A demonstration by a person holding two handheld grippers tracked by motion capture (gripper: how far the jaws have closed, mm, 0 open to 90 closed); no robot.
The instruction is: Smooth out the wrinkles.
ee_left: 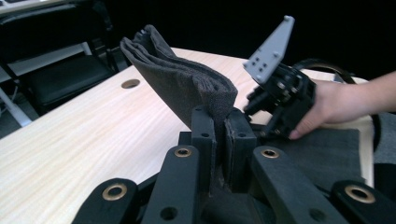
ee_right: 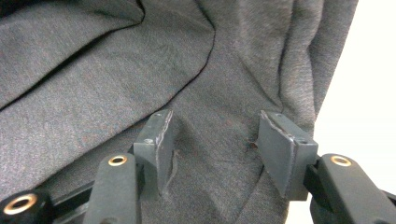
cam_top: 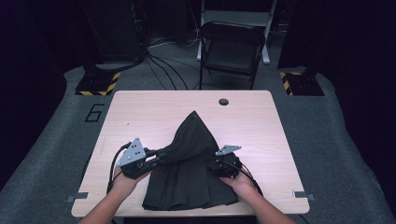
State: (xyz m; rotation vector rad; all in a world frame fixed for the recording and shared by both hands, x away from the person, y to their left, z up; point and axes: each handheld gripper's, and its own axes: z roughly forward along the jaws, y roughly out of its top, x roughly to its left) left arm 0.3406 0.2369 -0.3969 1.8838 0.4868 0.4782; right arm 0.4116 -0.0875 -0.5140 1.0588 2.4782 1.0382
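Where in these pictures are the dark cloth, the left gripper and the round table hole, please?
dark cloth (cam_top: 187,182): high view, flat lower part.
left gripper (ee_left: 219,140): left gripper view, between its tips.
table hole (cam_top: 223,101): high view, centre.

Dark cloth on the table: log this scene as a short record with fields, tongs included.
item: dark grey cloth, several layers, partly lifted into a peak
surface: light wooden table with a round hole
left tongs: shut on a folded edge of the cloth, holding it up off the table
right tongs: jaws apart, resting on the cloth, nothing pinched
background: black folding chair beyond the table's far edge
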